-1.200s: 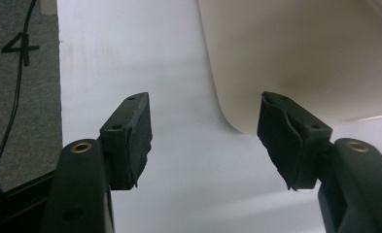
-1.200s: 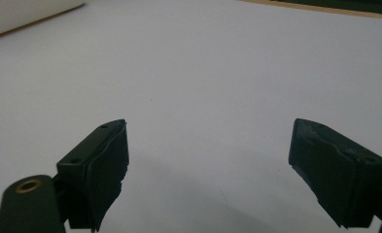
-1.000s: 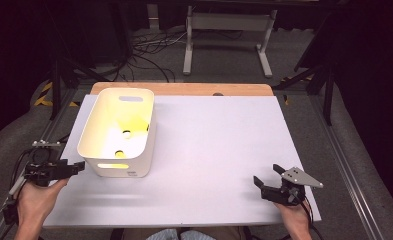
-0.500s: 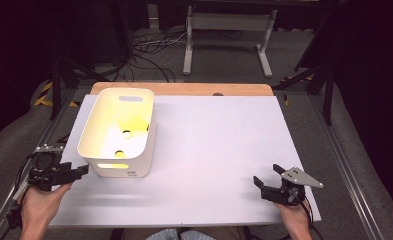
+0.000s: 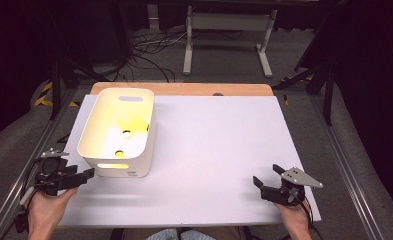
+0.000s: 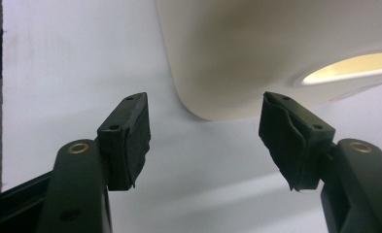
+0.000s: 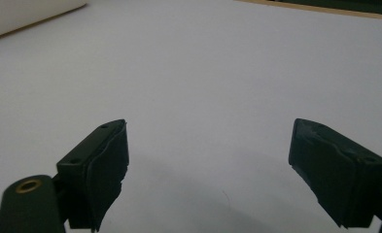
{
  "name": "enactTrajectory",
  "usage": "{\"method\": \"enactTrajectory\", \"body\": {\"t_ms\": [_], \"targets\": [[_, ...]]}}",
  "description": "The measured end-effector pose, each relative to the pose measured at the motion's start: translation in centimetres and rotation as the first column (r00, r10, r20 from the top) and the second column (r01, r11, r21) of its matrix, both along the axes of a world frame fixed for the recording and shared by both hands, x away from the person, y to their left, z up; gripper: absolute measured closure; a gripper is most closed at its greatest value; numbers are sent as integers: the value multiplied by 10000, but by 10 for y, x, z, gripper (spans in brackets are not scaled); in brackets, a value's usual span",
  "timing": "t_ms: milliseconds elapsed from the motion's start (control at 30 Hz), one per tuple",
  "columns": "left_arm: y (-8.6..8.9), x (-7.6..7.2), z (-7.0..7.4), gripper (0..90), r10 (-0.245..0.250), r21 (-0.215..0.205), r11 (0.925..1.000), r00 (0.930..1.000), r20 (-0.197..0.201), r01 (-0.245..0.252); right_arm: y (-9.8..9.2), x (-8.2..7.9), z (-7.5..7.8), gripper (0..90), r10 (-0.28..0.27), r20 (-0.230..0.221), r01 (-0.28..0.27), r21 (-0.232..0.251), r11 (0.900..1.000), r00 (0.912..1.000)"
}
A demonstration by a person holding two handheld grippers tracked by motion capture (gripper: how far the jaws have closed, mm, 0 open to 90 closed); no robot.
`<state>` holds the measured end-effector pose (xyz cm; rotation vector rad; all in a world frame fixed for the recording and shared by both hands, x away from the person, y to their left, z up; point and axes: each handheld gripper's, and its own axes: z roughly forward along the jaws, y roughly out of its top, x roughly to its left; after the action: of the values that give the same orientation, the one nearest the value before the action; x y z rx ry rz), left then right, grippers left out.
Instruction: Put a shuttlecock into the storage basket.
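Basket (image 5: 118,131) sitting upright on the table (image 5: 219,150), at centre left of the high view, toward the table's left edge. Not yet gripped, lifted or shifted, judging by how it is resting flat with nothing clamped on it; the whole handling apparently still lying ahead.

Glowing yellow inside in the high view, with two small round yellow things (image 5: 123,143) lying on its floor, too small to identify.

Left tool (image 5: 84,175) hovering at lower left of the high view, just beside the basket's near corner, jaws having just been opening a little further, standing wide apart with nothing between them. Right tool (image 5: 265,181) waiting at lower right, well apart from the basket, jaws likewise spread and empty.

Left tool view giving what the high view cannot: the basket's rounded near corner (image 6: 213,97) filling the upper frame, close beyond the pads (image 6: 130,141), plus the lit handle slot (image 6: 349,73) at right. Right tool view offering bare table (image 7: 217,73) between its pads (image 7: 106,170) and a sliver of basket (image 7: 28,14) at upper left.
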<state>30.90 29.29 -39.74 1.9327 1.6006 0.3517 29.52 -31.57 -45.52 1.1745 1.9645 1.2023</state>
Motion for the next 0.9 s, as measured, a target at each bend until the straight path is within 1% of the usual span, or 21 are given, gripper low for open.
{"method": "enactTrajectory", "body": {"t_ms": [33, 167, 200, 267, 333, 400, 533, 633, 800, 900], "targets": [[-1, -1, -1, 353, 10, -210, 9998, 10000, -9, -10, 0, 0, 0, 151, 5, -1, -5, -1, 10000, 10000], [-3, -3, -2, 350, 9, -264, 9997, 10000, 59, -7, 0, 0, 0, 151, 56, 12, -56, -17, 10000, 10000], [-4, -3, -2, 350, -26, -211, 9998, 10000, 72, 27, 1, 0, 0, 151, 56, 5, -56, -5, 10000, 10000], [-5, -4, -3, 350, -22, -290, 9996, 10000, 54, 23, 1, 0, 0, 151, 42, -3, -42, 17, 10000, 10000], [-6, -4, -4, 350, -57, -249, 9997, 9999, 130, 61, 1, -1, 0, 151, 45, -1, -45, 16, 10000, 10000], [-7, -5, -5, 350, -94, -339, 9994, 9999, 105, 97, 1, -1, 0, 151, 51, 4, -51, 9, 10000, 10000], [-8, -9, -7, 351, -148, -360, 9992, 9996, 249, 157, 1, -1, 1, 151, 69, 17, -69, -22, 10000, 10000], [-9, -12, -8, 351, -158, -482, 9987, 9992, 374, 176, 2, -1, 1, 151, 104, 34, -104, -21, 9999, 9999], [-12, -16, -10, 353, -217, -441, 9987, 9979, 614, 245, 2, -2, 1, 151, 131, 32, -131, -9, 9999, 9999], [-13, -19, -12, 353, -256, -561, 9980, 9966, 784, 301, 3, -2, 1, 151, 150, 38, -150, -18, 9999, 9999]]}}
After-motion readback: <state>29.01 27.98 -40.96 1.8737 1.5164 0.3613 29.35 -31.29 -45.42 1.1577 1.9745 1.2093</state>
